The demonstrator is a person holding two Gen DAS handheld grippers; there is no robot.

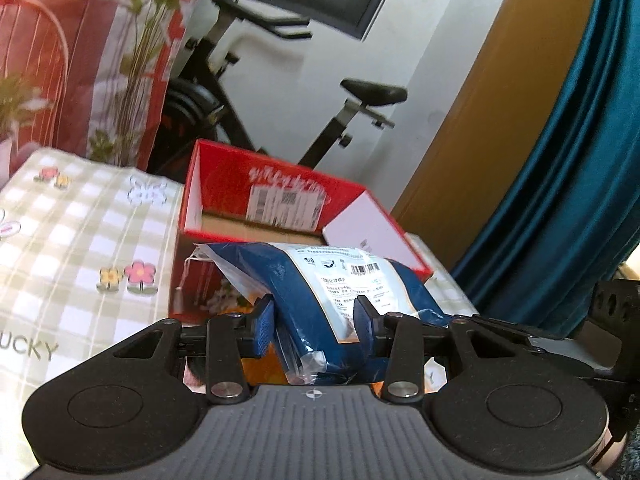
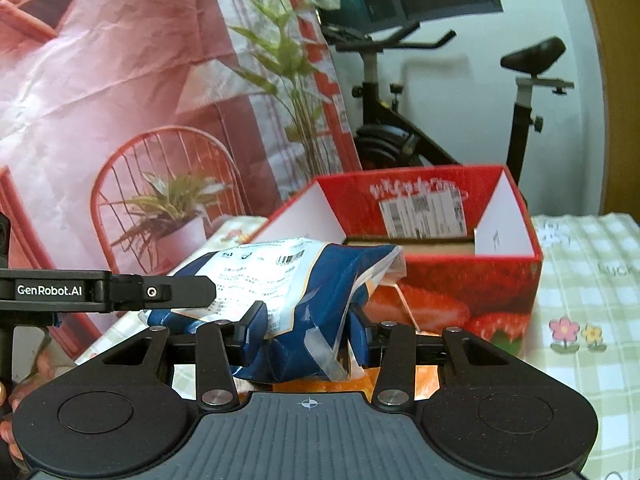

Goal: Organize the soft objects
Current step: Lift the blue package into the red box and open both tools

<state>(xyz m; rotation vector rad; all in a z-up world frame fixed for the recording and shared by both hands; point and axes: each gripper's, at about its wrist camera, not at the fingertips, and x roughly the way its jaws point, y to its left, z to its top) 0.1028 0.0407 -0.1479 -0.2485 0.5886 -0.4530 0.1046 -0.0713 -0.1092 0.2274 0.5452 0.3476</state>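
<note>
Both the left tongs [image 1: 316,320] and right tongs [image 2: 306,330] clamp one blue barcode-labelled pouch [image 1: 320,280] before the strawberry box [image 2: 460,280]; "GenRobot.AI" marks the left tongs' arm.

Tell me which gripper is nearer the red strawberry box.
Neither, as far as these views show: the left gripper and the right gripper both clamp the blue package, each just short of the red strawberry box, which stands open right behind it.
</note>
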